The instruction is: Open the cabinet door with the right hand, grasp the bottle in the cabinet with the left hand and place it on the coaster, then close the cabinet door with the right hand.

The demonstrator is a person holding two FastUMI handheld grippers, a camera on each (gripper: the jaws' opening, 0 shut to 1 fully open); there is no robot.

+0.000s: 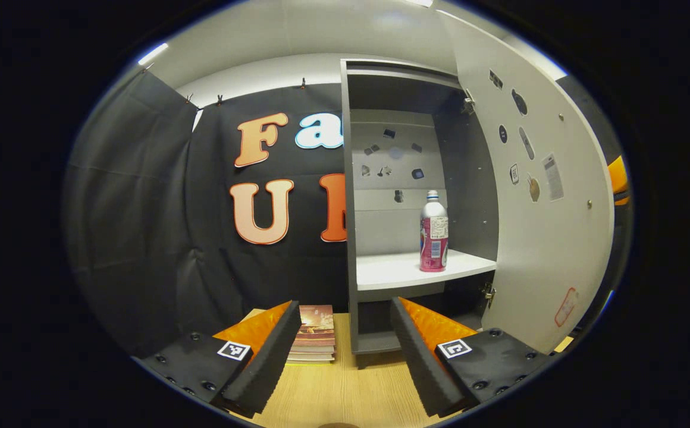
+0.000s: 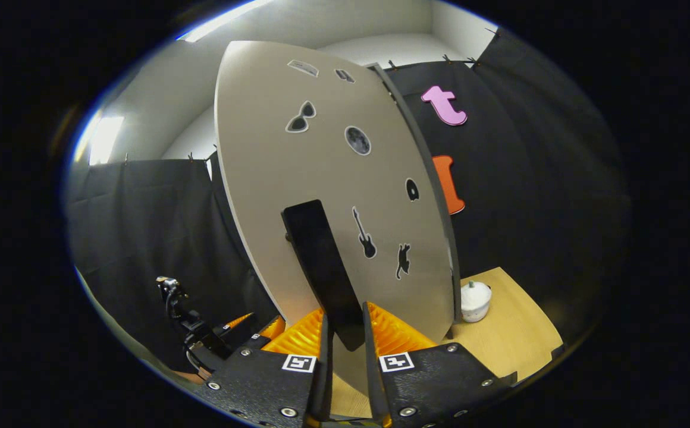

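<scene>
In the left gripper view, my left claw (image 1: 342, 351) is spread wide and holds nothing, low in the frame above the worktop (image 1: 345, 386). The bottle (image 1: 433, 233) stands upright on the cabinet shelf (image 1: 392, 270), right of center, ahead of the claw and up and to the right of it, its long axis vertical.

In the right gripper view, my right claw (image 2: 345, 339) is nearly closed around the dark handle (image 2: 321, 267) of the cabinet door (image 2: 297, 196), at center. I judge the left claw nearer the bottle.
</scene>
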